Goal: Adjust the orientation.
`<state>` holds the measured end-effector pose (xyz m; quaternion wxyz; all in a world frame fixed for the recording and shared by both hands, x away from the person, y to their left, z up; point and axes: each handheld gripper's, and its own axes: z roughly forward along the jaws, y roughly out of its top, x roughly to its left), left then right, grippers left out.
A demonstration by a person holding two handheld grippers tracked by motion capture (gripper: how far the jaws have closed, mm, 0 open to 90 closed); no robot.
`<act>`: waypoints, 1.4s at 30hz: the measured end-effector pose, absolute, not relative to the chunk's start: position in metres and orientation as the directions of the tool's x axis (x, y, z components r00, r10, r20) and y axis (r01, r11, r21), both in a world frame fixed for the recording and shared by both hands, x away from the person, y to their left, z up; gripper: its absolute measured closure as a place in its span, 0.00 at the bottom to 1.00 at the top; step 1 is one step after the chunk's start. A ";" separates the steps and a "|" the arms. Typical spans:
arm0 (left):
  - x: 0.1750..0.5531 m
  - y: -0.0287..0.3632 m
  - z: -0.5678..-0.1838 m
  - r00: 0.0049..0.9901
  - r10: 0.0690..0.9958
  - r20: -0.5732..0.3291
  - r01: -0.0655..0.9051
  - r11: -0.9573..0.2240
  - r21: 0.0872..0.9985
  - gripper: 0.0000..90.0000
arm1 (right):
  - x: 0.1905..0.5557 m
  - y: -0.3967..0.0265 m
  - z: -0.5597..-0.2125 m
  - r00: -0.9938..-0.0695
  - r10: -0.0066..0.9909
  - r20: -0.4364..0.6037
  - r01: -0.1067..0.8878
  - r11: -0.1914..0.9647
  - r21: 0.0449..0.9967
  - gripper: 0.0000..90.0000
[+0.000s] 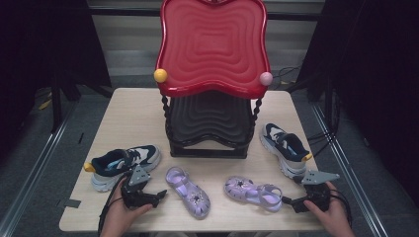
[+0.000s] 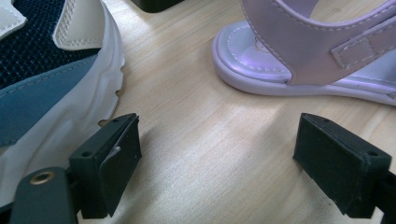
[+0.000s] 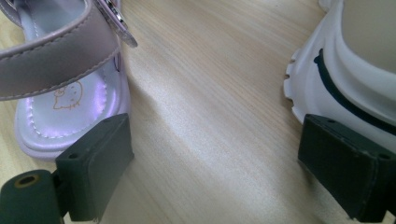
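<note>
Both grippers, left (image 1: 160,194) and right (image 1: 286,201): jaws apart, empty | pale wood table (image 1: 133,118) | dark room, grey floor (image 1: 34,148)

No readable text; the sandal (image 3: 70,100) insole's faint print seems pictorial.

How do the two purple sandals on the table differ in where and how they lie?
The left sandal lies diagonally, its heel toward the left sneaker, beside the left gripper. The right sandal lies nearly crosswise, its heel strap by the right gripper. Both are purple, upright on their soles, with a decoration on the toe strap, and not gripped.
</note>
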<state>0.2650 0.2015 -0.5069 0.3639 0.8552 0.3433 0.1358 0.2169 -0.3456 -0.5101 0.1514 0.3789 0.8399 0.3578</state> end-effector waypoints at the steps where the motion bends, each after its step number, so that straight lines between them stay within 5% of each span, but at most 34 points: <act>1: 0.265 0.202 -0.507 0.728 0.686 -0.018 0.488 -0.499 0.716 0.16 | 0.217 -0.346 -0.510 -0.667 0.745 0.017 0.528 0.457 0.716 0.10; 19: 0.259 0.195 -0.485 0.791 0.610 -0.046 0.456 -0.539 0.708 0.26 | 0.217 -0.346 -0.510 -0.667 0.745 0.018 0.529 0.456 0.716 0.10; 42: 0.235 0.141 -0.467 0.935 0.337 -0.112 0.340 -0.759 0.555 0.99 | 0.217 -0.346 -0.510 -0.667 0.745 0.018 0.529 0.456 0.716 0.10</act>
